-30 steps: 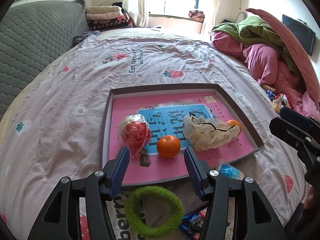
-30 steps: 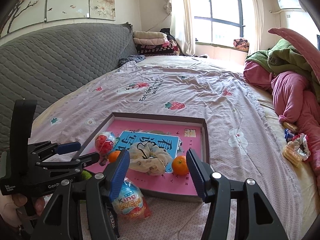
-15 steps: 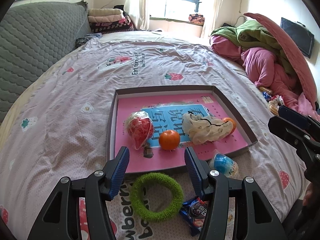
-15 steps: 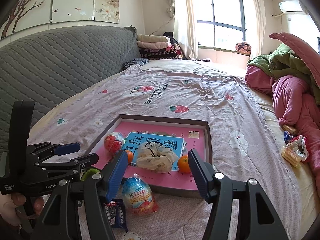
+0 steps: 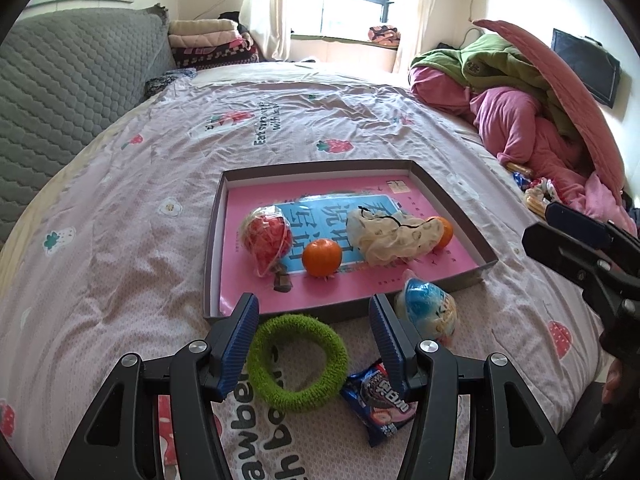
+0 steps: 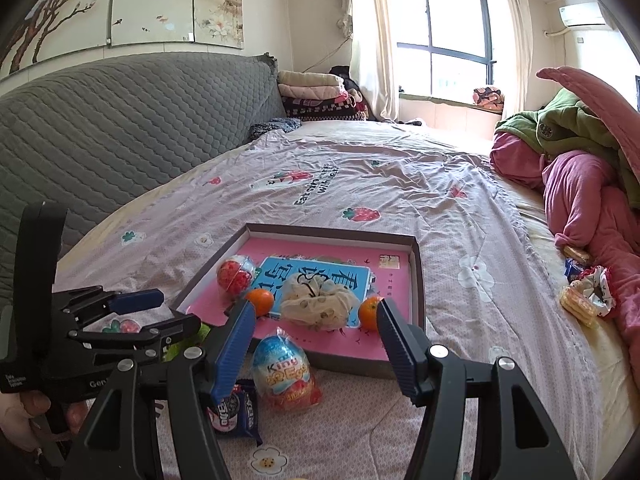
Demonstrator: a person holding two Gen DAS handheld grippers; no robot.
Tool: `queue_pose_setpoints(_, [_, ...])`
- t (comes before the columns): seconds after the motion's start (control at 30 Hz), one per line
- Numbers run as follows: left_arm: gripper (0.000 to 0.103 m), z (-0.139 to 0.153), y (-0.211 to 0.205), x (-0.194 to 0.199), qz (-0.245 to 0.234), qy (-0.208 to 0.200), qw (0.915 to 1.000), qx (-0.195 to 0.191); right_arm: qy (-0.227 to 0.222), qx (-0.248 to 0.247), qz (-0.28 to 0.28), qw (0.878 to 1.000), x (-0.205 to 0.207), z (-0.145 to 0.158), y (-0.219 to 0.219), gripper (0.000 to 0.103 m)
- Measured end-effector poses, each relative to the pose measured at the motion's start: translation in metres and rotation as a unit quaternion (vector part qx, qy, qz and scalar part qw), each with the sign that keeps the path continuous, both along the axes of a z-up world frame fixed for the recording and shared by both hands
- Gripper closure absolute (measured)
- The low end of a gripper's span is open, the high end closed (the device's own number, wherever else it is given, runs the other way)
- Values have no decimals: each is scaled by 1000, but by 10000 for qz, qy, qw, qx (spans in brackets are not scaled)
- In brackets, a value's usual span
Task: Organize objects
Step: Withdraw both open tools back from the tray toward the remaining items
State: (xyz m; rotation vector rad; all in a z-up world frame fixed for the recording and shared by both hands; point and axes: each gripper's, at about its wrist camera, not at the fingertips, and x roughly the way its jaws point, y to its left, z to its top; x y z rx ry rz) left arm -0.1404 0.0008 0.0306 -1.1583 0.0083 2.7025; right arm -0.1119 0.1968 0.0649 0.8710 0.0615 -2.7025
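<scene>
A shallow box tray [image 5: 214, 240] [image 6: 416, 268] with a pink floor lies on the bed. In it are a red ball in clear wrap [image 5: 267, 236], two oranges [image 5: 322, 257] [image 6: 370, 312] and a cream scrunchie [image 5: 394, 234]. In front of the tray lie a green fuzzy ring [image 5: 297, 362], a blue Oreo packet [image 5: 378, 398] [image 6: 234, 410] and a Kinder egg [image 5: 426, 312] [image 6: 286, 372]. My left gripper [image 5: 314, 336] is open and empty above the ring. My right gripper [image 6: 316, 344] is open and empty above the egg.
The bed sheet [image 5: 120, 260] is pinkish with strawberry prints. A grey quilted headboard [image 6: 120, 128] stands at the left. Pink and green bedding [image 5: 520, 112] is heaped at the right, with snack packets and a scrunchie [image 6: 588, 296] beside it. Folded blankets [image 6: 316, 92] lie far back.
Both grippers have drawn back and up from the tray. The ring, the Oreo packet and the egg now show more fully. Nothing was gripped.
</scene>
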Motion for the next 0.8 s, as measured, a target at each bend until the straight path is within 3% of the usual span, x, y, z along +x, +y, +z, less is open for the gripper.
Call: queue_pose_setpoints(0.8, [44,-16,-3,21,81,-172,9998,34,-249,79,63,9996,28,-26,3,40])
